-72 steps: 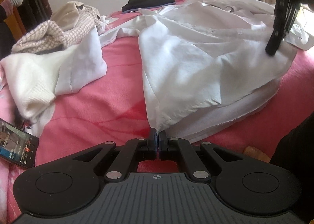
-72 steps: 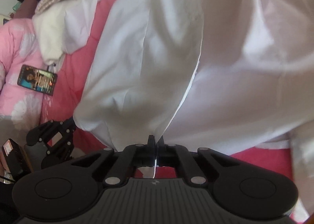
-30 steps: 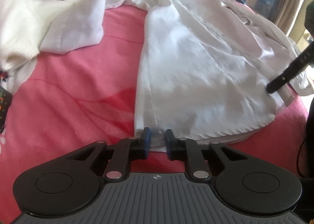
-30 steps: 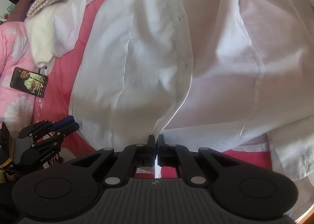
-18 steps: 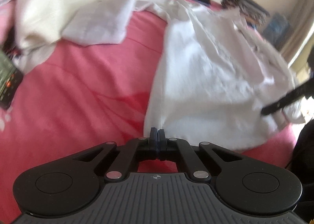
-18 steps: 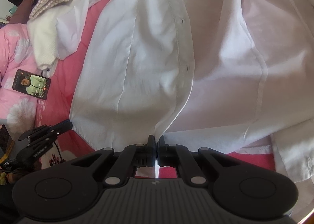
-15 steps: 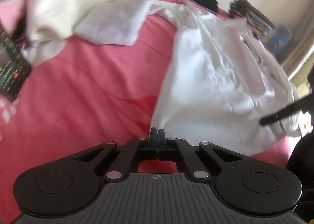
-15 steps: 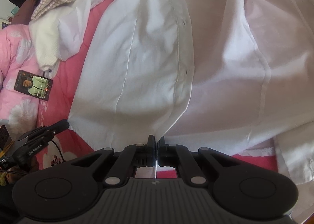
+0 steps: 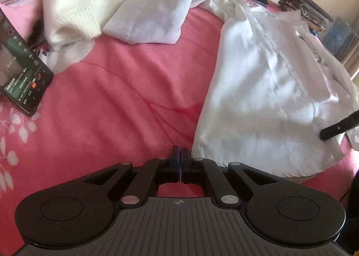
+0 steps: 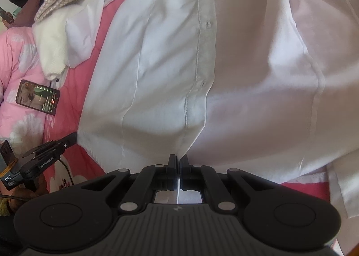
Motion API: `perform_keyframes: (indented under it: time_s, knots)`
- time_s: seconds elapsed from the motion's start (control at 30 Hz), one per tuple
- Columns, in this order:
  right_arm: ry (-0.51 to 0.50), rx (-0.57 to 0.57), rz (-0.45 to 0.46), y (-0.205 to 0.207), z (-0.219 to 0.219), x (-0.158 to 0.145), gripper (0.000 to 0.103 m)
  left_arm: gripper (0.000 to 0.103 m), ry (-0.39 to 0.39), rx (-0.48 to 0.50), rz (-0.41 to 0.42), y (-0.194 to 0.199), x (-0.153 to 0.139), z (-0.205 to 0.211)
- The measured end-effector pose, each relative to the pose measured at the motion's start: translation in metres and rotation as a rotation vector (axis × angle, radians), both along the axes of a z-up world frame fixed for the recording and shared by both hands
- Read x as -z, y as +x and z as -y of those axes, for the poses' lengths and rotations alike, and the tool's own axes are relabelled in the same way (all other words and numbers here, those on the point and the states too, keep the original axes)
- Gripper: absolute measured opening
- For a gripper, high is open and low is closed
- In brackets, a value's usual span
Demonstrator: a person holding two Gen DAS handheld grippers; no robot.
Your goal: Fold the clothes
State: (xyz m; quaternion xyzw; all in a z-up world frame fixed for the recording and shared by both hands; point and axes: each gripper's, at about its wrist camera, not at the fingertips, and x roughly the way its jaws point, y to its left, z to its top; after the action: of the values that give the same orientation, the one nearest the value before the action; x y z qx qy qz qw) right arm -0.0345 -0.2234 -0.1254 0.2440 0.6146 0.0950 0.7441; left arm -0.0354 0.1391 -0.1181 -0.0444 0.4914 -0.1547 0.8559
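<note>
The white button-up shirt [image 10: 235,65] is lying spread on the pink blanket [image 9: 116,103]. The right gripper [image 10: 177,158] is pinching its hem, which is hiding the fingertips. The left gripper [image 9: 179,151], jaws pressed together, is sitting empty beside the shirt's corner.

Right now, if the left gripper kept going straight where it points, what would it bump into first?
Probably the pink fleece blanket just past the shut left gripper. The white button-up shirt lies slightly to its right; depth is hard to judge.
</note>
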Motion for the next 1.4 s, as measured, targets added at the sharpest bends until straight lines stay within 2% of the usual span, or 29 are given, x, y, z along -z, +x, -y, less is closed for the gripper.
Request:
perform_keyframes:
  time_s: [0.07, 0.17, 0.47, 0.6, 0.77, 0.93, 1.03, 1.2, 1.4]
  knots:
    - [0.002, 0.003, -0.001, 0.000, 0.001, 0.000, 0.003, 0.004, -0.038, -0.002, -0.010, 0.000, -0.002, -0.004]
    - [0.006, 0.006, -0.003, 0.001, -0.002, 0.002, 0.003, 0.020, -0.071, -0.010, -0.007, -0.001, -0.006, -0.007]
    - [0.013, 0.013, 0.003, 0.002, -0.003, 0.005, 0.003, 0.021, -0.082, -0.077, -0.003, 0.001, -0.012, -0.020]
    - [0.012, 0.013, 0.003, 0.002, -0.004, 0.006, 0.003, 0.027, -0.118, -0.106, 0.010, 0.001, -0.017, -0.026]
    - [0.011, 0.014, 0.002, 0.002, -0.004, 0.007, 0.003, 0.032, -0.165, -0.081, 0.018, 0.002, -0.020, -0.021]
    - [0.011, 0.015, 0.000, 0.002, -0.004, 0.007, 0.003, 0.035, -0.177, -0.039, 0.008, 0.003, -0.018, -0.012]
    - [0.010, 0.016, -0.001, 0.002, -0.004, 0.007, 0.003, 0.037, -0.165, -0.012, -0.009, 0.005, -0.013, -0.005]
    - [0.004, 0.017, -0.004, 0.001, -0.003, 0.008, 0.003, 0.036, -0.095, 0.004, -0.030, 0.009, 0.000, 0.004]
    - [-0.025, 0.016, -0.014, -0.001, -0.002, 0.003, 0.004, 0.036, -0.041, 0.045, -0.005, 0.005, 0.003, 0.011]
